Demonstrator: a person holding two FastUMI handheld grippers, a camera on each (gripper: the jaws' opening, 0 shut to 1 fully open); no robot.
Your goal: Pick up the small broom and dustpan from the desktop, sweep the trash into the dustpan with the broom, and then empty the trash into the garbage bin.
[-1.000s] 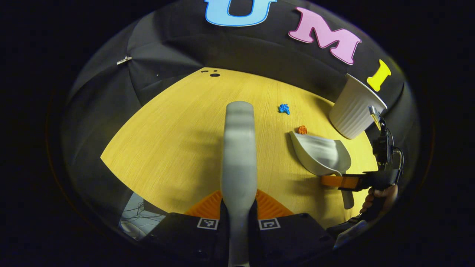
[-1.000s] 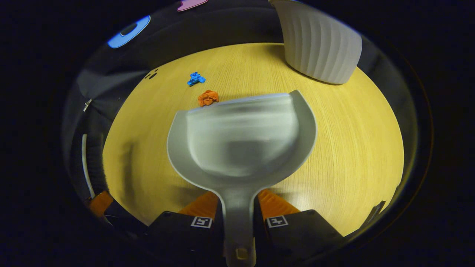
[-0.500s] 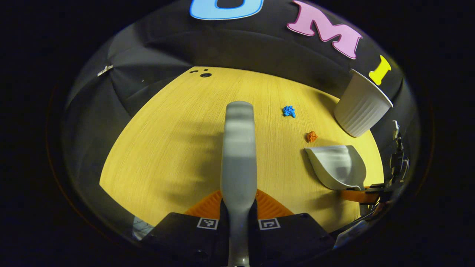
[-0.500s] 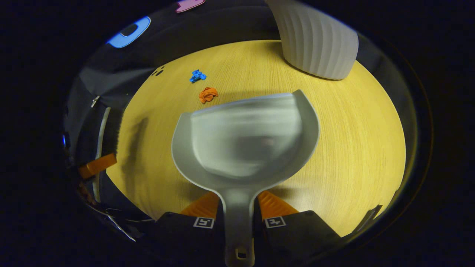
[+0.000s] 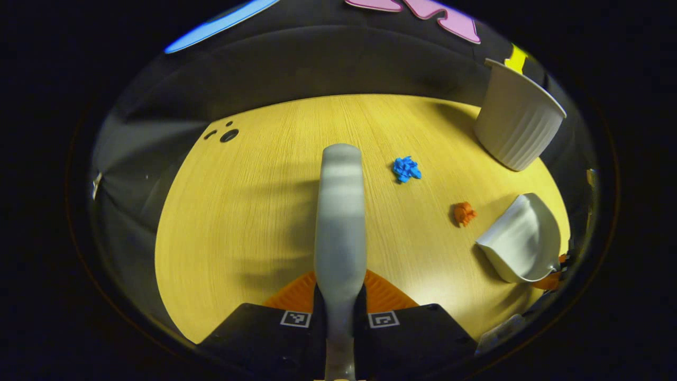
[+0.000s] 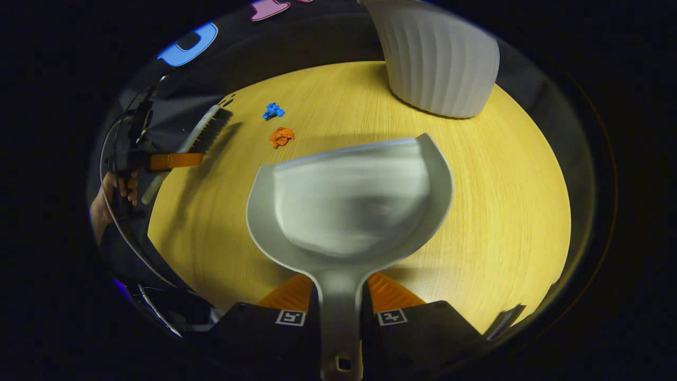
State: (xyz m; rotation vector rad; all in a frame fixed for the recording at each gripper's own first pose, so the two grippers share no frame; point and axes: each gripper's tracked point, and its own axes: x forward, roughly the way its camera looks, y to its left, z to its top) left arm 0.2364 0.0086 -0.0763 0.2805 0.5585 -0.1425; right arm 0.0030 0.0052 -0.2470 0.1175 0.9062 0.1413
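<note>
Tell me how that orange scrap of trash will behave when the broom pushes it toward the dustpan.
The orange scrap looks like a small crumpled wad, so it is probably very light and may skitter or tumble rather than slide steadily. The wooden desktop looks smooth, so little should hold it back. It might bounce off the dustpan lip.

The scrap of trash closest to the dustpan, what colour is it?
Orange, seen best in the right gripper view, just beyond the dustpan lip.

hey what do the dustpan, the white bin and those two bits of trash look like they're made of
Dustpan: likely moulded plastic, grey with a smooth, slightly glossy one-piece scoop and handle. Bin: probably plastic too, matte white with even vertical ribs. Blue scrap and orange scrap: look like crumpled paper, creased and irregular, though too small to be sure.
</note>
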